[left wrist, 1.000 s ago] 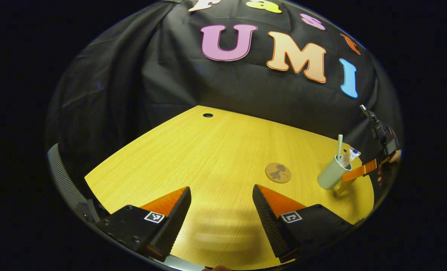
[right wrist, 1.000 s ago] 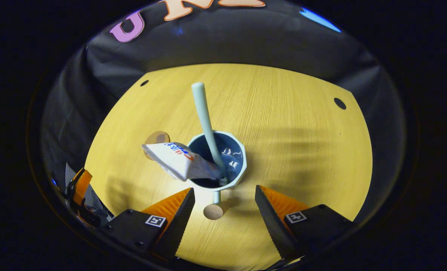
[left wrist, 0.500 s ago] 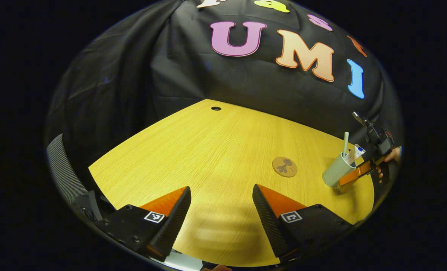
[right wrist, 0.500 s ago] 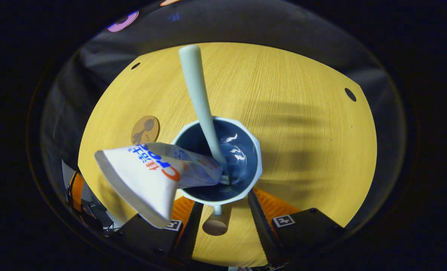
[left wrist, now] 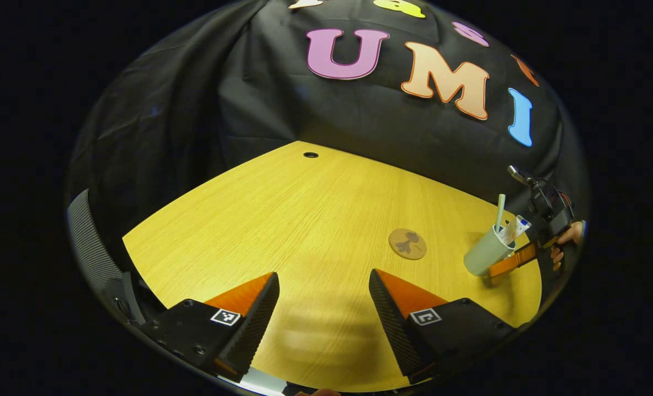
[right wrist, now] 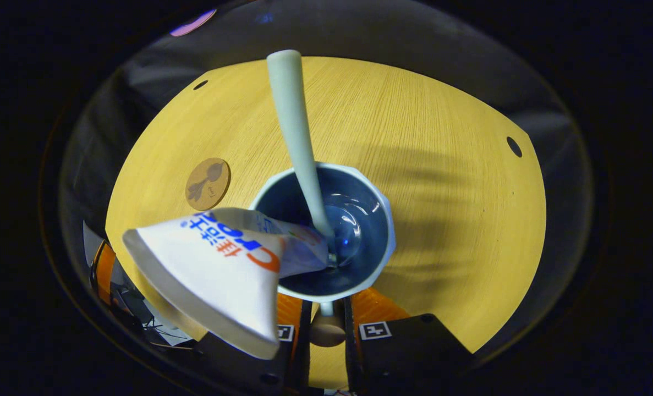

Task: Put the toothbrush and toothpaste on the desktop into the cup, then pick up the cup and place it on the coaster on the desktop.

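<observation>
My right claw [right wrist: 326, 330] has closed on the cup's handle [right wrist: 326, 319] just under the rim; both fingers look pressed against it. The cup [right wrist: 326, 231] stands on the table [right wrist: 442, 137] with the toothbrush [right wrist: 296, 132] and toothpaste [right wrist: 216, 264] already inside, both leaning out. The coaster [right wrist: 208, 183] lies near, to the cup's left in the right gripper view. My left claw [left wrist: 323, 308] hangs wide open and empty over the near table edge. For the lift, I judge I should rise straight, keep the cup upright so the heavy tube doesn't tip it, then set it down centred on the coaster.
</observation>
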Tool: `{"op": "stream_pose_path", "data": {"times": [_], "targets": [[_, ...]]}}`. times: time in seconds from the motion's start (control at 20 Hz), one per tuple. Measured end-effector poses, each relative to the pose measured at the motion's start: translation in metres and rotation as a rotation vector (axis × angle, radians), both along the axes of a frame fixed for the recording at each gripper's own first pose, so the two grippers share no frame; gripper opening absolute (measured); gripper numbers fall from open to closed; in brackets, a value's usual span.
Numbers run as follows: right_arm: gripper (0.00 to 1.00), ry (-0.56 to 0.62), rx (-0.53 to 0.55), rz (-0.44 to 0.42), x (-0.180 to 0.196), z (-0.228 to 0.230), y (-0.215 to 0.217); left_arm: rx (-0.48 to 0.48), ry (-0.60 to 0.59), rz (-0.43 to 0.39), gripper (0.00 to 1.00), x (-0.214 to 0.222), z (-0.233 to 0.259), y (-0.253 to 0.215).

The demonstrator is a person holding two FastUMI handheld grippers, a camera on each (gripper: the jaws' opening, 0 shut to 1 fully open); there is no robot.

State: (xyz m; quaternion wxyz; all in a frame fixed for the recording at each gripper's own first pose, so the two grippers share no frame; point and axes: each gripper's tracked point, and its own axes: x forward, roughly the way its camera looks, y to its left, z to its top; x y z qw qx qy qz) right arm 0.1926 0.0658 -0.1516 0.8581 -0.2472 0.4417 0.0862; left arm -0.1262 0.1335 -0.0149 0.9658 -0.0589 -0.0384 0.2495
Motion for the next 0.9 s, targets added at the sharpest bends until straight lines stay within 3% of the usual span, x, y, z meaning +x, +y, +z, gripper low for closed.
{"op": "stream_pose_path", "data": {"times": [0.4, 0.9], "targets": [[0.27, -0.039, -0.009, 0.062, -0.004, 0.006, 0.034, -0.001, 0.012, -0.019, 0.95, -0.005, -0.008, -0.009], [0.27, 0.023, -0.006, 0.241, -0.015, -0.01, 0.139, -0.05, 0.029, -0.029, 0.95, -0.006, -0.015, -0.006]]}}
